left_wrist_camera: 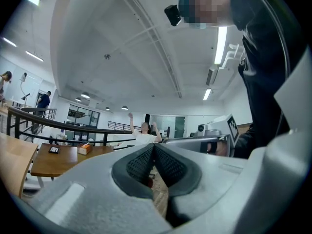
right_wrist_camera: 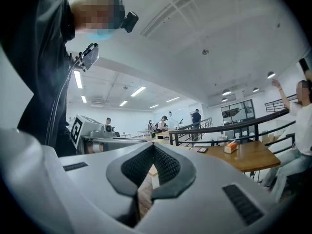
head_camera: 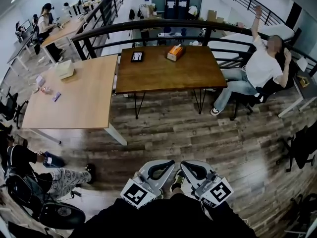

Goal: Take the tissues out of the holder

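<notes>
Orange against dark wood, the tissue holder (head_camera: 175,52) stands on the brown table (head_camera: 198,78), well apart from both grippers. I judge nothing done yet: reaching, gripping and pulling tissues are all left. The left gripper (head_camera: 159,170) and right gripper (head_camera: 194,171) sit side by side, jaws pressed together, empty. Plank floor (head_camera: 198,133), black railing (head_camera: 148,26), open office.

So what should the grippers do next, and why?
Probably move closer to the dark table: the tissue box sits far off on it, while the left gripper and right gripper are shut, empty and near the body.
</notes>
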Tool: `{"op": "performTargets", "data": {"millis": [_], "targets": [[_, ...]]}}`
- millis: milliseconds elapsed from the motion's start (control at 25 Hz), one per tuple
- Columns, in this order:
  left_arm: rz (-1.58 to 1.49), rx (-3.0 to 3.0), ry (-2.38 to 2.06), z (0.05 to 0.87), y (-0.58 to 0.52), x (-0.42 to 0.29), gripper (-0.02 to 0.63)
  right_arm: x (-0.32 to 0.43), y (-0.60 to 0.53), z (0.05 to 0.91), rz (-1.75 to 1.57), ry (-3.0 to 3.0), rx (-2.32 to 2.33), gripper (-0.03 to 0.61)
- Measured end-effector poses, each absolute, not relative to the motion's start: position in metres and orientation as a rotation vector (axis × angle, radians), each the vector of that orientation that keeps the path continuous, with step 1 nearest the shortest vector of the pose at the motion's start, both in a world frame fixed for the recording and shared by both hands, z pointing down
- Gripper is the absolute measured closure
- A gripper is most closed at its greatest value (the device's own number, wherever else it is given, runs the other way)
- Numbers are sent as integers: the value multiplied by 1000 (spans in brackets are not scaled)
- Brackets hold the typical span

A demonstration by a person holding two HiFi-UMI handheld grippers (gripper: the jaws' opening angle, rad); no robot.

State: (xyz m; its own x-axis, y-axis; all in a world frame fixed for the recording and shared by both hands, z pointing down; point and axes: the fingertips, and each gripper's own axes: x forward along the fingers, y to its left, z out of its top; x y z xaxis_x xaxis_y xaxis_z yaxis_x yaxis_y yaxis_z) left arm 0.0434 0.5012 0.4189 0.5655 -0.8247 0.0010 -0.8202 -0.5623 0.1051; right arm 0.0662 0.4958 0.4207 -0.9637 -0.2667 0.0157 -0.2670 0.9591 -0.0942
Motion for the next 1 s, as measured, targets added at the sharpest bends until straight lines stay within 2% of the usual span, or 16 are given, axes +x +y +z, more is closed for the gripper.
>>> {"op": "performTargets", "data": {"millis": [1000], "targets": [[-19, 2626, -1508, 418, 354, 87, 603, 101, 348, 417, 182, -3159, 300, 574]]}}
